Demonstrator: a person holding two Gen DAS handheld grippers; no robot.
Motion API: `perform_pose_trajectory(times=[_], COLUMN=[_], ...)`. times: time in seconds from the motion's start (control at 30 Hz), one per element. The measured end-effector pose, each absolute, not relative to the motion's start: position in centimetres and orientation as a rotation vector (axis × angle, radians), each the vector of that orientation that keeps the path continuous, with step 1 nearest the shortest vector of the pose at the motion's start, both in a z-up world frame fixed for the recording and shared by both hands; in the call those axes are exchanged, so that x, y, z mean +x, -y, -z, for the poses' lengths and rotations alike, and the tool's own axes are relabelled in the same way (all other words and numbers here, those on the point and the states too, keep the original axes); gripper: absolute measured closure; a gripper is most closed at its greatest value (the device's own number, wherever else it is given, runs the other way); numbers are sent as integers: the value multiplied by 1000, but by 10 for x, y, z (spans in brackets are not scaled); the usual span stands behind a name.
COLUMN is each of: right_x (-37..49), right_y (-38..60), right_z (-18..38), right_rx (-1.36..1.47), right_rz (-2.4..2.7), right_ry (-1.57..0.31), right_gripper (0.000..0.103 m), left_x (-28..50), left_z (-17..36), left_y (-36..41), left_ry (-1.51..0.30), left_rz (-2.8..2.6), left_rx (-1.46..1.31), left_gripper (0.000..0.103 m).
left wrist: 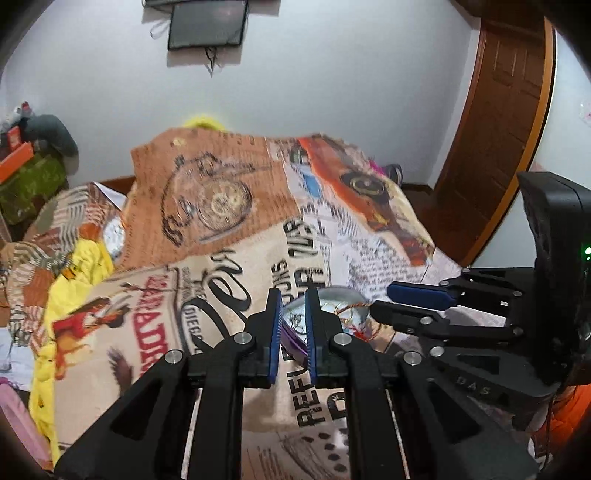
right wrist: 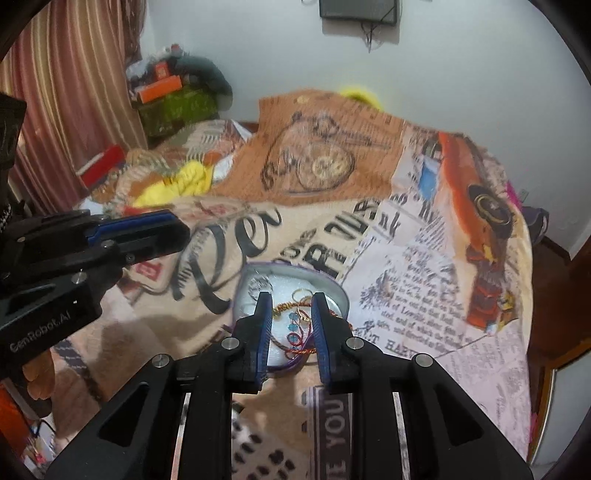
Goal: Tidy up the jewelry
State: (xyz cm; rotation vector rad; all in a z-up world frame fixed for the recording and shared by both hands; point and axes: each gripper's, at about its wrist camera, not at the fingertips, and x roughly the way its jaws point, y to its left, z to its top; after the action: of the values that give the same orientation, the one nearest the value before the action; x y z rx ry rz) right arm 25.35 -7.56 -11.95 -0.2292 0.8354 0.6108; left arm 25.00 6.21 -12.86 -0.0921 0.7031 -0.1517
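Observation:
A small open box (right wrist: pixel 255 280) with a purple rim and white foam lining lies on the printed bedspread (right wrist: pixel 424 266). In it are a gold-and-red twisted cord (right wrist: pixel 291 306), blue beads (right wrist: pixel 293 325) and gold rings (right wrist: pixel 301 293). My right gripper (right wrist: pixel 291 301) hovers just over the box, jaws apart with nothing between them. My left gripper (left wrist: pixel 293 297) is at the box's left rim (left wrist: pixel 291 338), jaws slightly apart and empty. The box (left wrist: pixel 334 295) also shows in the left wrist view, with the right gripper (left wrist: pixel 402 301) at its right.
The bedspread covers a bed with yellow cloth (left wrist: pixel 79 266) bunched at the left. A wooden door (left wrist: pixel 495 122) stands at the right. Bags and boxes (right wrist: pixel 173 99) are piled by a striped curtain (right wrist: pixel 70 81). A dark frame (left wrist: pixel 207 26) hangs on the wall.

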Motion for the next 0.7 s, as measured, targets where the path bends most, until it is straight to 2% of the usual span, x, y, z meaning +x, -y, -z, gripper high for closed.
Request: perform_pose_trajectory(times=[0.33,0.47,0.57,0.6,0.63,0.67,0.7], right_x=[172,121,82,67,57,48,39], right_y=[109,126,136,139,140,141,141], right_z=[16,-27,-47,-52,-55,-56,-56], right_rx=[-142,-96,-70,-64,-60,-55,-50], right_rz=[-555,-522,-496,-482,-470,-456,-444], right_ry=[-537,-356,-230,-184,-157,-129,-100], right_gripper=[84,84,84,82,74,67,54], left_x=[162,112,77,66,59,51,44], left_z=[33,-5,-21,-25,-26,-27,-27], left_y=[-47,-37,-29,-26,-24,-22,-20], left_ry=[-452,-299,-196,-166,-149,-128,-115], left_rz=[103,84,52,40,35,29,22], left_rx=[-42,-38,-24,-18,-18,-19,-23], left_gripper=[94,77,73,72,70,65,56])
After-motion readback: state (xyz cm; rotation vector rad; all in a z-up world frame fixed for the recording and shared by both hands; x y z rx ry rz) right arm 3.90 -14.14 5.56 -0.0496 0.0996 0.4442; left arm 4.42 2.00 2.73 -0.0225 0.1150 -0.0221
